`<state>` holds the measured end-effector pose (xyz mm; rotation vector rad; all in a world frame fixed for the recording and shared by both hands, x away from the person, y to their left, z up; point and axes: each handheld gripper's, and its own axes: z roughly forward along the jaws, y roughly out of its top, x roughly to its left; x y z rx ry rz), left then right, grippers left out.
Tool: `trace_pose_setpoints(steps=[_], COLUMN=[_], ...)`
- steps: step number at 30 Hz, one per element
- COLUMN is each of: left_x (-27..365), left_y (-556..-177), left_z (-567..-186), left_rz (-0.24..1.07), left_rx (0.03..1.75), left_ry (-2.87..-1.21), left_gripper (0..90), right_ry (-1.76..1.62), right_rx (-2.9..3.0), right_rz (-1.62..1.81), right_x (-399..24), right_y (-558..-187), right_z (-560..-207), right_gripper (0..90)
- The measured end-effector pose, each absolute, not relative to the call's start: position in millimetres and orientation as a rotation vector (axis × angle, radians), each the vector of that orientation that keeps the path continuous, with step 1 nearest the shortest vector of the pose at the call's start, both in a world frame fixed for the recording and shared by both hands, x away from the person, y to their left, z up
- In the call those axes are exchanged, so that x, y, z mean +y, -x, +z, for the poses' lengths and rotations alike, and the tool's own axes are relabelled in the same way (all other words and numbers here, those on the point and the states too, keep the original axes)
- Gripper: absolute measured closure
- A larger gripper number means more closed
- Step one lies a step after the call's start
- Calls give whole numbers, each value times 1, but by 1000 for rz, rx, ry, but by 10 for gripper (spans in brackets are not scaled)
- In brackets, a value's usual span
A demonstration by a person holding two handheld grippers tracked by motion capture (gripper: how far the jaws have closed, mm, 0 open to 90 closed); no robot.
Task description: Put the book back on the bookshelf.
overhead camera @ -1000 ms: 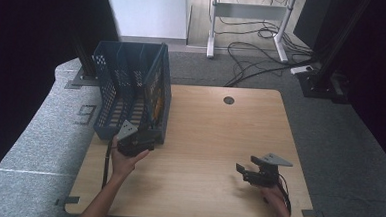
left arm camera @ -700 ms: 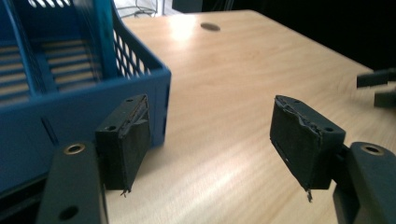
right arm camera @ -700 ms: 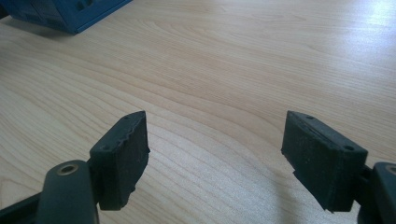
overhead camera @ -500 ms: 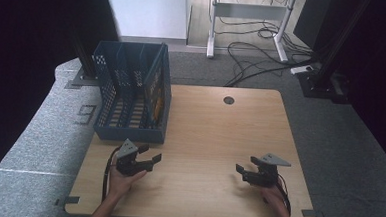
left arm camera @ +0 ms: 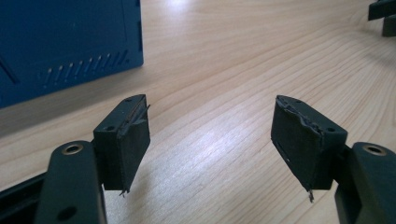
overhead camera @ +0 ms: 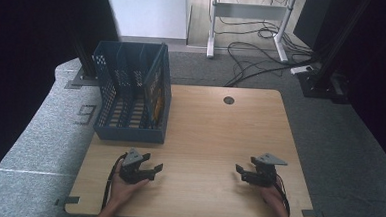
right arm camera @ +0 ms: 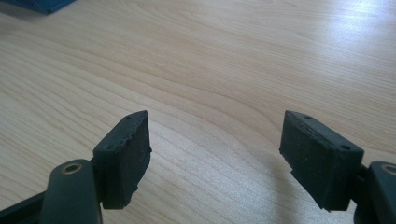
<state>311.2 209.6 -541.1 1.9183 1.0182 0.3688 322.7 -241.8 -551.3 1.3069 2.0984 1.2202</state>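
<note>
Left gripper view looks along two black fingers (left arm camera: 123, 140) spread wide apart with nothing but bare wood between them; the rubber on the pads is frayed at the edges. The right gripper (right arm camera: 224, 154) is likewise spread and empty above plain wood grain.

From the high view, the left gripper (overhead camera: 150, 170) rests low over the near left part of the counter (overhead camera: 219, 135), and the right gripper (overhead camera: 245, 174) sits well apart from it at the near right. The blue crate (overhead camera: 131, 98) stands ahead of the left gripper, at the counter's far left edge, its near wall just beyond the spread fingers. Its long axis runs away from the person, and slatted dividers split it lengthwise. A flat orange-printed item (overhead camera: 156, 94) stands on edge in the rightmost slot, against the crate's right wall. The left hand is clearly the nearer one; any reach for the crate would probably go forward and slightly left.

The counter is light wood with a dark grommet hole (overhead camera: 228, 100) near its far edge. Beyond lie grey carpet, loose cables (overhead camera: 254, 56) and a white frame's legs.
</note>
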Motion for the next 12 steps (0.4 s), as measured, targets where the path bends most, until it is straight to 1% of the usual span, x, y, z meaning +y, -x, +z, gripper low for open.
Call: trace_pose_setpoints(steps=[12], left_x=[211], left_y=[-314], left_z=[-543], left_rz=[382], left_rx=[1070], left_ry=[-1919], left_gripper=[265], right_ry=[-1308], right_rx=[2108], right_rz=[1208], right_x=[-240], right_y=[-324], right_z=[-551], right_gripper=[235])
